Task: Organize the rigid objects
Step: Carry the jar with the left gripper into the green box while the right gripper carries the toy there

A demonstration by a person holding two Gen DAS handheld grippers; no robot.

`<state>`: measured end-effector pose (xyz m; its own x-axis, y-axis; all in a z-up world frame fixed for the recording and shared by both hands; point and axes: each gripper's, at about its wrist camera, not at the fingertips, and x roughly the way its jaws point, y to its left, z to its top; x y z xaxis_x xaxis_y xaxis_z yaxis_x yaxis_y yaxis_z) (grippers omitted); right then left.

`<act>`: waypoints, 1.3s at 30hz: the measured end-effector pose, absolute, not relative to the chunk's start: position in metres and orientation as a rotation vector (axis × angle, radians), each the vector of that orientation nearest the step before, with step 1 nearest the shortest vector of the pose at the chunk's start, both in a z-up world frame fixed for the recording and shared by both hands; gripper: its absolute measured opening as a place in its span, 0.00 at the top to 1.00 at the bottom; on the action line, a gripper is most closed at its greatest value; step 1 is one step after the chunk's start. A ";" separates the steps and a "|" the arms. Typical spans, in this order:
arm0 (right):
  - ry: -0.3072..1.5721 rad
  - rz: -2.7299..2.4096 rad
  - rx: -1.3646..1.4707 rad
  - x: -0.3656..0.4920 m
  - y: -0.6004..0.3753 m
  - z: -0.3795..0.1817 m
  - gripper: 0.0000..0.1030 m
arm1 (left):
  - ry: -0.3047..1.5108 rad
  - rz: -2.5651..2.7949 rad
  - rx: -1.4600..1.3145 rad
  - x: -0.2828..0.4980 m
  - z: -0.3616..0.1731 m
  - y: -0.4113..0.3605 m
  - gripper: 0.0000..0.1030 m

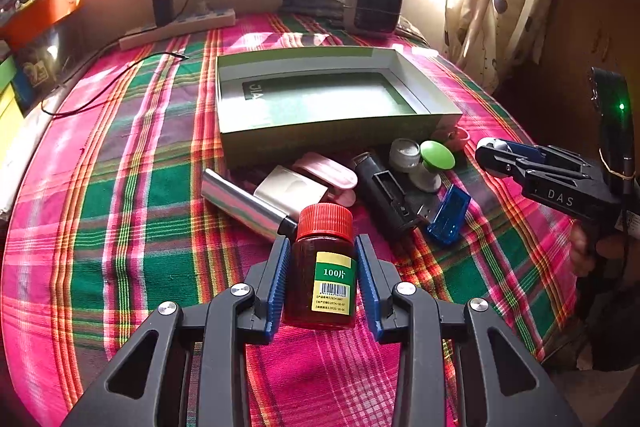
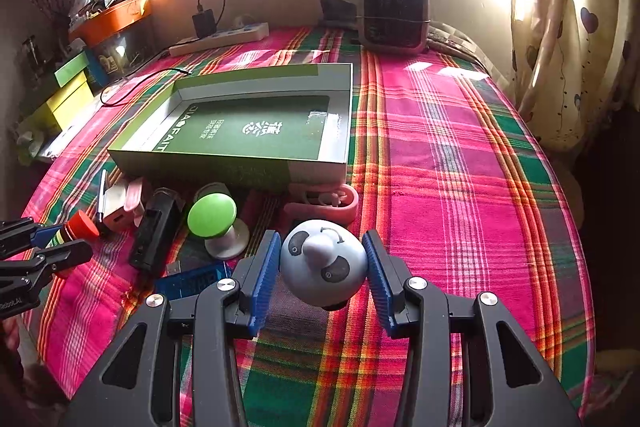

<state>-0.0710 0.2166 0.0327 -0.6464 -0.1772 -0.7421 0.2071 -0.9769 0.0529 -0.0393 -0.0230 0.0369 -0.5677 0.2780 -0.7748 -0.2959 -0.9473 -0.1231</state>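
Left tool (image 1: 322, 283) is clamped on the red-capped pill bottle (image 1: 322, 267); right tool (image 2: 322, 269) on the panda toy (image 2: 323, 267). The round toy could be squeezed out before the green box (image 2: 240, 163) ahead is reached.

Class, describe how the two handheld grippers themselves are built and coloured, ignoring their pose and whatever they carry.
Both the left gripper and the right gripper have black plastic frames with triangular cut-outs and round silver bolts. Their fingers carry ribbed blue pads. Seen from the left wrist view, the right gripper's body bears white "DAS" lettering, a green indicator light and a rubber band.
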 end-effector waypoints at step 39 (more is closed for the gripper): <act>0.092 -2.627 1.146 -0.177 0.183 0.061 0.58 | -0.067 2.608 -1.206 -0.180 0.063 -0.009 0.69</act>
